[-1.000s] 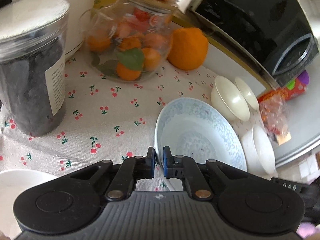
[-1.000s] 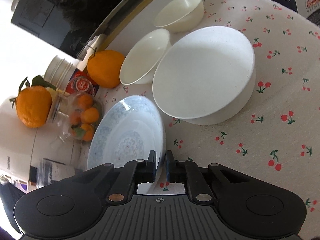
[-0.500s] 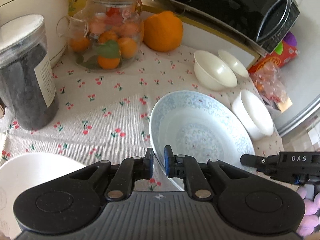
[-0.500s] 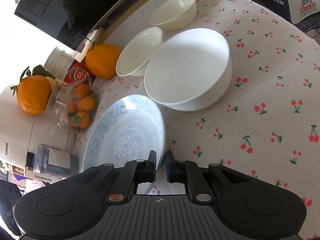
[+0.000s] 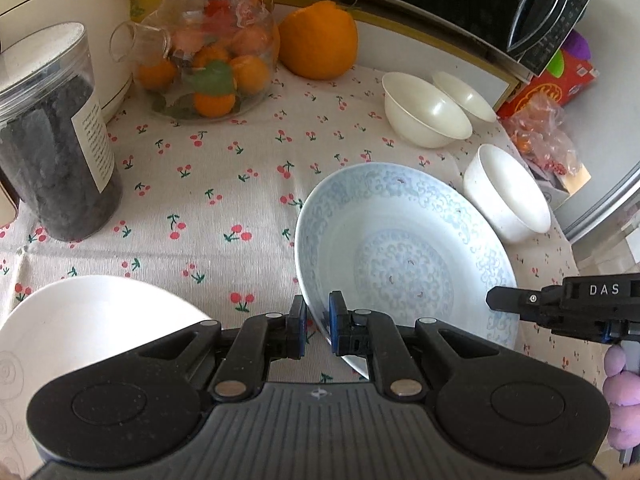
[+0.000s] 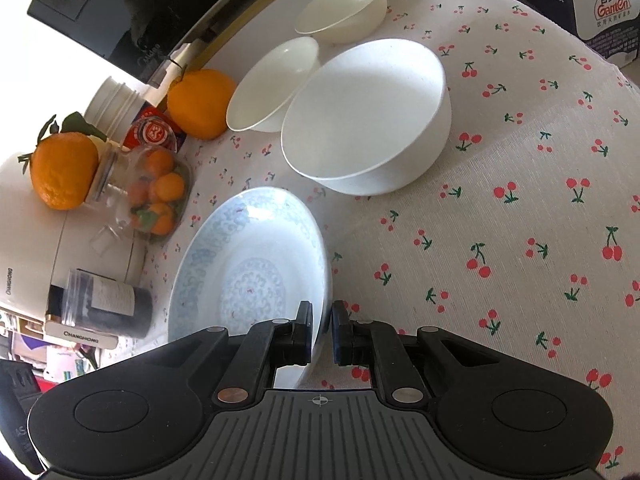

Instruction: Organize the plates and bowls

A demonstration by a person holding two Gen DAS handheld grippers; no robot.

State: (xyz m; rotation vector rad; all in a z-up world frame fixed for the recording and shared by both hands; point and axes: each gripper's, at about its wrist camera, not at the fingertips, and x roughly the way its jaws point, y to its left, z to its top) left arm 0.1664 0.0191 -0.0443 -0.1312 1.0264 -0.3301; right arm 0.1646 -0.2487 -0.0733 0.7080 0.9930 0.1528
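A blue-patterned plate [image 5: 404, 256] is held over the cherry-print cloth by both grippers. My left gripper [image 5: 317, 326] is shut on its near rim. My right gripper [image 6: 320, 332] is shut on the opposite rim [image 6: 248, 272], and it also shows in the left wrist view [image 5: 560, 308]. A large white bowl [image 6: 364, 116] stands beyond the plate, with two small cream bowls [image 6: 276, 88] [image 6: 344, 8] behind it. In the left wrist view these are the white bowl [image 5: 508, 194] and the cream bowls [image 5: 424, 110] [image 5: 464, 96]. A white plate [image 5: 80, 320] lies at the lower left.
A glass jar of oranges [image 5: 208, 56], a loose orange [image 5: 318, 38], a dark-filled plastic canister [image 5: 56, 136] and a rice cooker [image 5: 68, 8] stand at the back left. A black microwave [image 5: 460, 4] is behind. A carton box [image 6: 572, 0] sits at the right table edge.
Both grippers have pulled back and levelled with the blue plate between them. The white plate at the lower left has come further into the left wrist view.
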